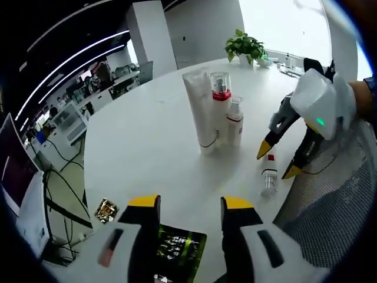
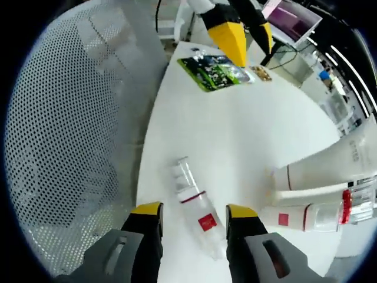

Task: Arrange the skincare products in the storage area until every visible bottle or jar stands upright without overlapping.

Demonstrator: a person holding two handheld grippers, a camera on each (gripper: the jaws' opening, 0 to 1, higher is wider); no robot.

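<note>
White table (image 1: 147,147) | right tongs (image 2: 194,213) wide astride fallen bottle (image 2: 197,209), base hidden | left tongs (image 1: 186,203) wide, empty.

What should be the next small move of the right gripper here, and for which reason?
Probably lower the open right gripper and close it on the small clear bottle. That bottle lies on its side on the white table between the jaws, while the white tube and two other bottles already stand upright.

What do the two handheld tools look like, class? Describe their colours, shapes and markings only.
Each tool has two black jaws with yellow tips on a light grey body. In the left gripper view, the right tool carries a white housing with a small green light, and a blue sleeve shows behind it. The left tool has the same colours.
</note>
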